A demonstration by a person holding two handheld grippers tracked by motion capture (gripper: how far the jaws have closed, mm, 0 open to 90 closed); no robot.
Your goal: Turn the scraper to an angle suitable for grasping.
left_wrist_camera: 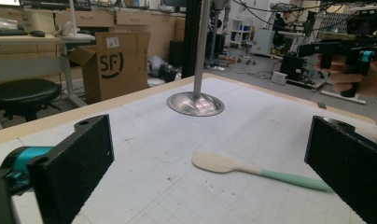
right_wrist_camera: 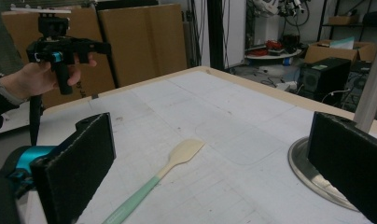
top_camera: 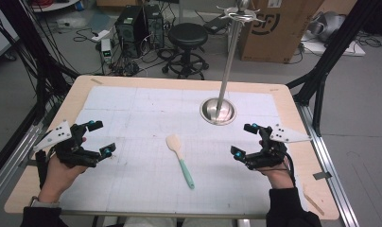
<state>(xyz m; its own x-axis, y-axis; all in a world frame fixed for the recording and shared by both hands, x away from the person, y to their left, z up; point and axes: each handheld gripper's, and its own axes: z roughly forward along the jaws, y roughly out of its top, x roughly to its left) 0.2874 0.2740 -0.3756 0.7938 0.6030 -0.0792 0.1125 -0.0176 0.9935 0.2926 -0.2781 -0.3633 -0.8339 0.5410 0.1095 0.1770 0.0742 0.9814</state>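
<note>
I held my left gripper [top_camera: 99,138] over the left side of the white gridded mat [top_camera: 132,109], jaws spread wide with nothing between them; my right gripper [top_camera: 245,140] hung over the right side, likewise spread and empty; between the two lay a spatula [top_camera: 179,160] flat on the mat, cream blade toward the steel stand base [top_camera: 218,111], mint handle toward me.

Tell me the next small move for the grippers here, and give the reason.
Probably bring the right gripper in and down toward the spatula. Both grippers are open and hold nothing, the left gripper included, and the spatula lies flat between them on the mat, its green handle nearer the person.
</note>
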